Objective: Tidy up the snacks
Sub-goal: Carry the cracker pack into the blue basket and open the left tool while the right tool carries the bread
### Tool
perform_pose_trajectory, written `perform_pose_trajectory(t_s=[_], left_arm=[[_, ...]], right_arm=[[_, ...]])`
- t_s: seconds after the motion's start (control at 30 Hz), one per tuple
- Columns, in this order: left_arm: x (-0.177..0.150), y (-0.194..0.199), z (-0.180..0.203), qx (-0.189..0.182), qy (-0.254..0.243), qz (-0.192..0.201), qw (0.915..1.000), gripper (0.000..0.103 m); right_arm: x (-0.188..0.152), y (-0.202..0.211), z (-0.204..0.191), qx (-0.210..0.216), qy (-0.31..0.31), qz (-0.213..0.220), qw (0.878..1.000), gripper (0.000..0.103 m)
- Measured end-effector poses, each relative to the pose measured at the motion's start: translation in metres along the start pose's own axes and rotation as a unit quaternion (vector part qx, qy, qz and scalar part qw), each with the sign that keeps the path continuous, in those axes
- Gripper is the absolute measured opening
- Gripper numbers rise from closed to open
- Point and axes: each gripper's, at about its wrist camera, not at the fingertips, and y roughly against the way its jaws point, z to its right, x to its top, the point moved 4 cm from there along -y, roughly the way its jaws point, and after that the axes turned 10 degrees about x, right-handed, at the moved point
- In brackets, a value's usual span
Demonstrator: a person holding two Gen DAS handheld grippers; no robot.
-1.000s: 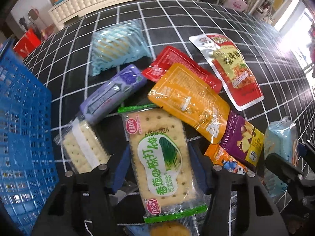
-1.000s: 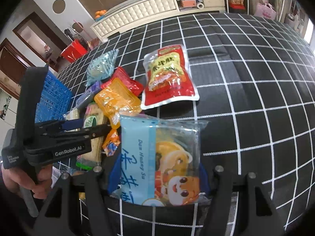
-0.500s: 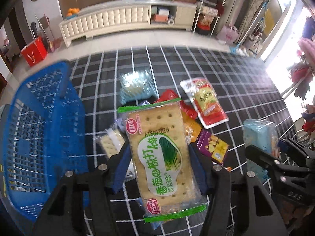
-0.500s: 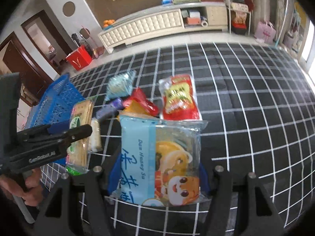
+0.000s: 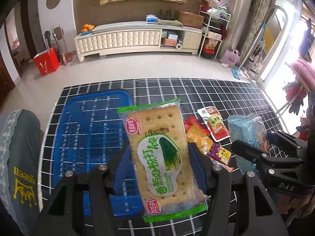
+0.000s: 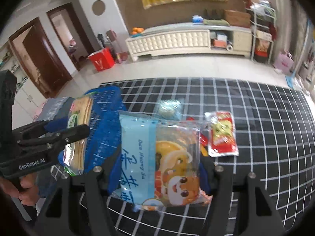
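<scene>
On my left sits the blue basket [image 5: 82, 137] on the checked tabletop [image 5: 226, 92]. My left gripper [image 5: 157, 157] has its jaws clamped on a scallion cracker pack [image 5: 159, 157] beside it; my right gripper [image 6: 159, 169] grips a light-blue pastry bag [image 6: 157, 157], above the remaining snacks [image 5: 206, 137].

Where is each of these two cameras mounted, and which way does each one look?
Left wrist: on the left gripper, looking along its fingers at the cracker pack it holds, above the blue basket; the right gripper shows.
Right wrist: on the right gripper, looking past its light blue snack bag; the left gripper and a hand show.
Shared: basket, checked cloth, red pouch.
</scene>
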Motion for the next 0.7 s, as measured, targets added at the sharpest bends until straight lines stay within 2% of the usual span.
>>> perform_pose_trajectory(t_s=[0.3,0.53,0.7], left_arm=[[0.005,0.001,-0.067,0.03,-0.001,0.002,0.9996,0.056],[0.007,-0.032,-0.104,0.03,0.002,-0.022,0.9993,0.056],[0.008,-0.062,-0.11,0.032,-0.005,-0.043,0.9986,0.056]], right_arm=[[0.026,-0.035,-0.059,0.021,0.041,-0.011,0.999,0.069],[0.041,-0.078,-0.087,0.031,0.055,-0.034,0.997,0.069],[0.044,-0.104,-0.09,0.03,0.055,-0.05,0.997,0.069]])
